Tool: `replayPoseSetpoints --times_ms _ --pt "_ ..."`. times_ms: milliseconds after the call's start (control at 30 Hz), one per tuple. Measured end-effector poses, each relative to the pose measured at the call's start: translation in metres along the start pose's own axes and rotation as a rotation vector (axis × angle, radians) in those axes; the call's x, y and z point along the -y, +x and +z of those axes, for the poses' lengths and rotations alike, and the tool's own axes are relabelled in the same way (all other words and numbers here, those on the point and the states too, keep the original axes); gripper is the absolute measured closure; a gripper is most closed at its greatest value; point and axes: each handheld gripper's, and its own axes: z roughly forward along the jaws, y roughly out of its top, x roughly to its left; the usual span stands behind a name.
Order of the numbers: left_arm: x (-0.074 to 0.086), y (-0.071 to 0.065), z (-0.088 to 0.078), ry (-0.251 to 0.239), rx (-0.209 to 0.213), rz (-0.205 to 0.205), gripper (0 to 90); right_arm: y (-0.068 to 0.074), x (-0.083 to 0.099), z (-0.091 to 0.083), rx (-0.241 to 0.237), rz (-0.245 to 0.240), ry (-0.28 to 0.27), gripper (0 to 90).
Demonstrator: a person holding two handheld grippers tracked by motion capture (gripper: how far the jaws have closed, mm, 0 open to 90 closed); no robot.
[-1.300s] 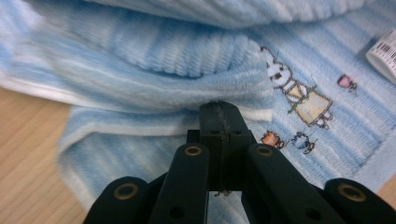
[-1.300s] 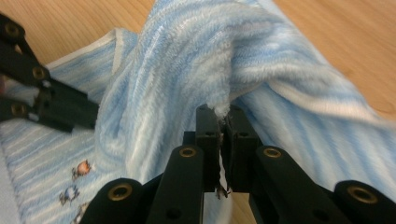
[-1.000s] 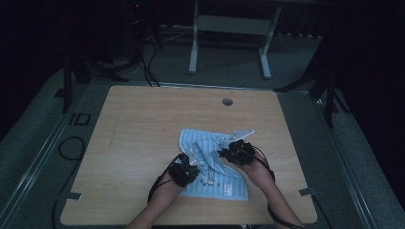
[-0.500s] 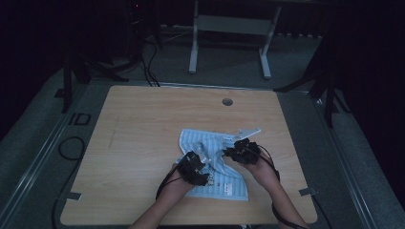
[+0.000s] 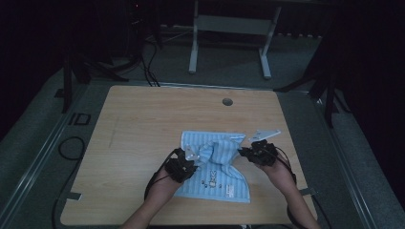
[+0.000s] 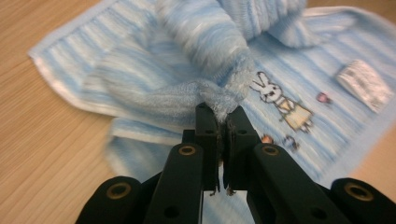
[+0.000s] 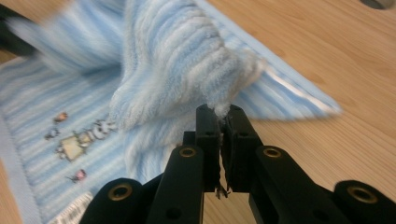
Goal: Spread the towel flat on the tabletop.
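With the left gripper (image 5: 191, 156) and right gripper (image 5: 244, 152) each pinching a corner of the blue towel (image 5: 217, 177) lying toward the table's (image 5: 143, 119) near edge, a fold looks only half done, on bare wood in a dark room.

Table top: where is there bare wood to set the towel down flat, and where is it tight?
The table is bare across the far half, from the towel to the round hole, and along its left side. It is crowded near the front edge, where the left gripper and right gripper each pinch the towel.
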Motion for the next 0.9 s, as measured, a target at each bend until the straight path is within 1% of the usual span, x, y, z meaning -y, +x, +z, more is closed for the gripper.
replayPoseSetpoints --times_ms 33,67,133,167,200,233,267,333,367,433,467,533,600,633,667,700,767,833,900 --pt "0.000 0.002 -0.009 -0.012 0.001 -0.006 85.9 -0.002 0.002 -0.003 0.004 0.003 -0.003 85.6" --pt "0.000 0.004 -0.016 -0.009 0.018 -0.009 85.8 -0.006 0.005 -0.007 0.010 0.012 -0.005 85.6" --pt "0.000 0.008 -0.028 -0.022 0.034 -0.018 85.8 -0.012 0.009 -0.016 0.023 0.026 -0.015 85.6" --pt "0.000 0.011 -0.034 -0.022 0.076 -0.027 85.8 -0.014 0.010 -0.018 0.025 0.028 -0.018 85.6" --pt "0.001 0.013 -0.038 -0.027 0.088 -0.034 85.8 -0.017 0.011 -0.023 0.031 0.035 -0.022 85.5" --pt "0.001 0.013 -0.038 -0.027 0.088 -0.034 85.8 -0.017 0.011 -0.023 0.031 0.035 -0.022 85.5" --pt "0.000 0.016 -0.046 -0.023 0.085 -0.022 85.8 -0.022 0.012 -0.030 0.025 0.049 -0.037 85.5" --pt "-0.003 0.019 -0.049 -0.025 0.058 -0.016 85.8 -0.025 0.011 -0.032 0.014 0.051 -0.047 85.4" --pt "-0.007 0.023 -0.048 -0.019 0.049 -0.016 85.7 -0.025 0.010 -0.031 0.012 0.053 -0.043 85.4" --pt "-0.012 0.032 -0.041 -0.003 -0.003 -0.023 85.6 -0.024 0.005 -0.025 0.025 0.043 -0.019 85.4" --pt "-0.014 0.036 -0.036 0.013 -0.019 -0.022 85.6 -0.023 0.002 -0.021 0.029 0.042 -0.012 85.4" --pt "-0.017 0.049 -0.021 0.048 -0.057 -0.048 85.5 -0.023 -0.001 -0.013 0.026 0.048 0.000 85.4" --pt "-0.017 0.060 -0.008 0.085 -0.057 -0.070 85.5 -0.023 -0.003 -0.002 0.033 0.057 0.020 85.4" --pt "-0.016 0.066 0.002 0.105 -0.056 -0.093 85.4 -0.023 -0.003 0.002 0.032 0.062 0.027 85.4" --pt "-0.015 0.069 0.007 0.124 -0.059 -0.096 85.4 -0.024 -0.003 0.009 0.030 0.070 0.041 85.5" --pt "-0.014 0.073 0.015 0.143 -0.067 -0.107 85.3 -0.024 -0.003 0.014 0.029 0.072 0.051 85.4" --pt "-0.012 0.078 0.027 0.175 -0.062 -0.130 85.2 -0.025 -0.001 0.027 0.026 0.087 0.081 85.4" --pt "-0.010 0.081 0.035 0.192 -0.063 -0.138 85.2 -0.026 0.001 0.037 0.028 0.097 0.104 85.4" --pt "-0.010 0.082 0.040 0.195 -0.062 -0.150 85.1 -0.027 0.004 0.048 0.035 0.101 0.132 85.5"
